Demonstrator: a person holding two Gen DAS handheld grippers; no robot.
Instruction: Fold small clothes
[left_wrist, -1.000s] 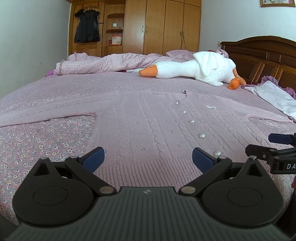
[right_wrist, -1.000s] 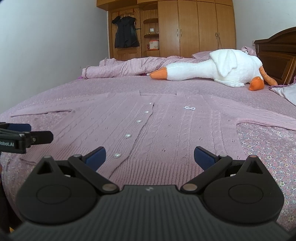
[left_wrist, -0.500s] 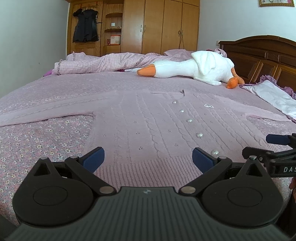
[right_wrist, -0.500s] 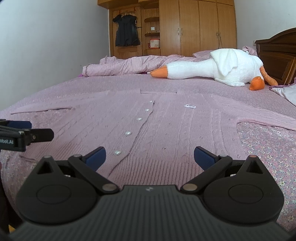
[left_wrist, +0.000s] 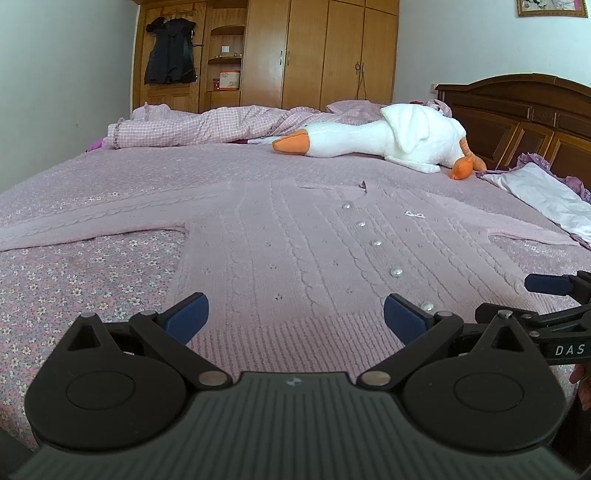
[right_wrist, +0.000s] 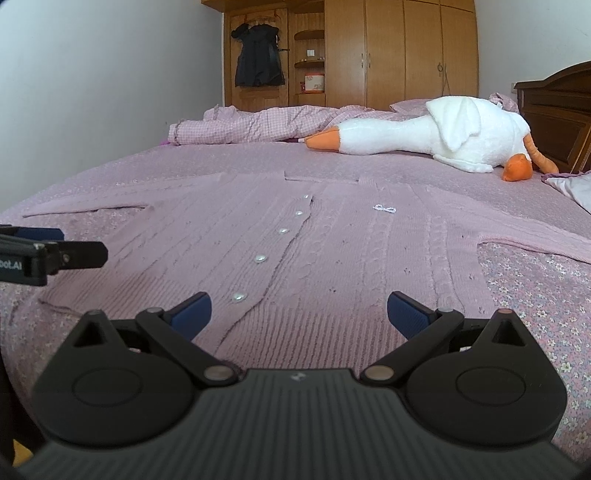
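— A bedroom with a wooden wardrobe (left_wrist: 321, 51) along the far wall: we stand at the near edge of a bed (left_wrist: 74, 295) under a floral lilac cover. What is laid out for us?

— A pink cardigan (left_wrist: 295, 251), spread flat and face up in the middle of the bed, hem nearest us, collar far, one sleeve stretched out left and the other right. A plush goose (left_wrist: 388, 144) lies beyond the collar, a checked quilt (left_wrist: 192, 125) behind it, and a pale cloth (left_wrist: 543, 195) at the right by the dark headboard (left_wrist: 517, 107).

— How far have we got?

— By our reading, nowhere yet. We see no fold in it: both sleeves out, the body at full length. Sleeves and body are all left to do.

— And our tools?

— The left gripper (left_wrist: 295, 319) hangs over the hem left of the button row, jaws spread wide and holding nothing. The right gripper (right_wrist: 299, 315) hangs over the hem on the right half, also spread and empty. Whether either touches the knit, we cannot tell.

— The fabric?

— A cable knit, thick and soft-looking, with a ribbed hem band, a line of round pearly buttons (right_wrist: 260, 258) up the front, and a small shiny bow (right_wrist: 384, 208) on the chest. We judge it limp enough to sag when lifted.
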